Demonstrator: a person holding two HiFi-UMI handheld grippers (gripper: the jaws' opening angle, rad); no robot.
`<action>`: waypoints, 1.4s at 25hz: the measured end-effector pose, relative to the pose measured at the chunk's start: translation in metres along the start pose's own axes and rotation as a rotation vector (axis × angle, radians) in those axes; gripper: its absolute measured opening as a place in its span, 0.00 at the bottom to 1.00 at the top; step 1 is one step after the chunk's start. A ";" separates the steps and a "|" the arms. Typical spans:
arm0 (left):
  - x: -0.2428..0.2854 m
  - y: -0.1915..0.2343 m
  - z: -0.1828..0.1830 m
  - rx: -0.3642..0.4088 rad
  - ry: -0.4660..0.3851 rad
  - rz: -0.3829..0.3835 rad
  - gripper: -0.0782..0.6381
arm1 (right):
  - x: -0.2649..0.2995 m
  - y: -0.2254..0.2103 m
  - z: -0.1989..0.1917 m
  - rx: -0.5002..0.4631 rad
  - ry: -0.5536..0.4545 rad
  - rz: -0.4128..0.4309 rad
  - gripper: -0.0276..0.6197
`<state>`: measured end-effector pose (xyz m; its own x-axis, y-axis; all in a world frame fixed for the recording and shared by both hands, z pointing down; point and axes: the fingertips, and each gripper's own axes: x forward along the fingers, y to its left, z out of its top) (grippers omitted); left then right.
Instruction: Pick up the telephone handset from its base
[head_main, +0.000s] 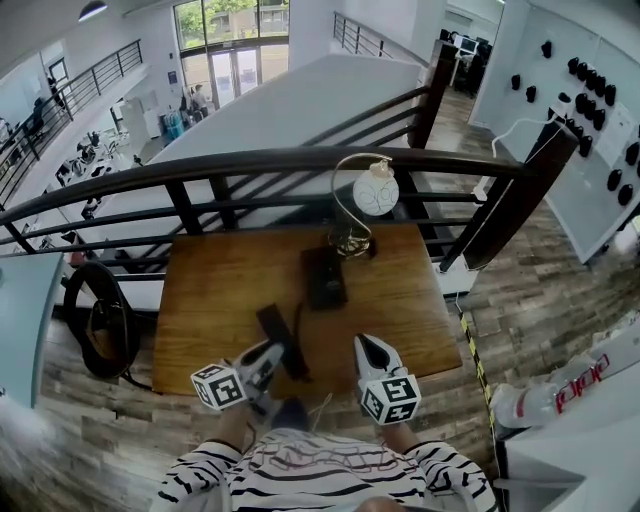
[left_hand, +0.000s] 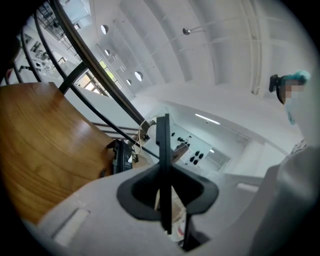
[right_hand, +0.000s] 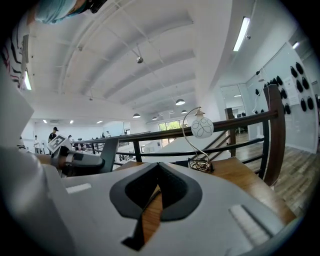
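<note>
In the head view my left gripper (head_main: 270, 357) is shut on the black telephone handset (head_main: 277, 333), holding it over the near part of the wooden table (head_main: 220, 290). The left gripper view shows the handset (left_hand: 162, 145) edge-on, standing upright between the jaws of that gripper (left_hand: 164, 195). The black telephone base (head_main: 323, 277) lies further off at the table's middle, apart from the handset, and also shows as the base (left_hand: 120, 156) beyond the jaws. My right gripper (head_main: 368, 347) hovers to the right of it, shut and empty (right_hand: 157, 182). From the right gripper view the handset (right_hand: 106, 154) appears at the left.
A desk lamp with a white globe (head_main: 375, 193) stands at the table's far edge, behind the base. A dark metal railing (head_main: 250, 165) runs along the far side, with a post (head_main: 515, 195) at the right. A dark coiled thing (head_main: 95, 320) lies on the floor at the left.
</note>
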<state>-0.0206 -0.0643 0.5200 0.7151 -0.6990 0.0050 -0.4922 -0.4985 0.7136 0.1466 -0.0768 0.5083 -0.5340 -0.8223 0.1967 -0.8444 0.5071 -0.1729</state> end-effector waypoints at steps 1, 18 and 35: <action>-0.003 -0.001 -0.001 0.000 -0.003 0.004 0.20 | -0.002 0.001 0.000 -0.005 0.002 0.003 0.04; -0.007 -0.027 -0.011 0.016 -0.009 -0.017 0.20 | -0.041 -0.001 -0.007 -0.014 0.010 -0.031 0.04; -0.007 -0.031 -0.016 0.009 -0.018 -0.025 0.20 | -0.052 -0.013 -0.010 0.031 -0.006 -0.078 0.04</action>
<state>-0.0024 -0.0355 0.5094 0.7181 -0.6955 -0.0254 -0.4791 -0.5204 0.7068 0.1851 -0.0377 0.5096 -0.4664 -0.8605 0.2049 -0.8817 0.4333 -0.1868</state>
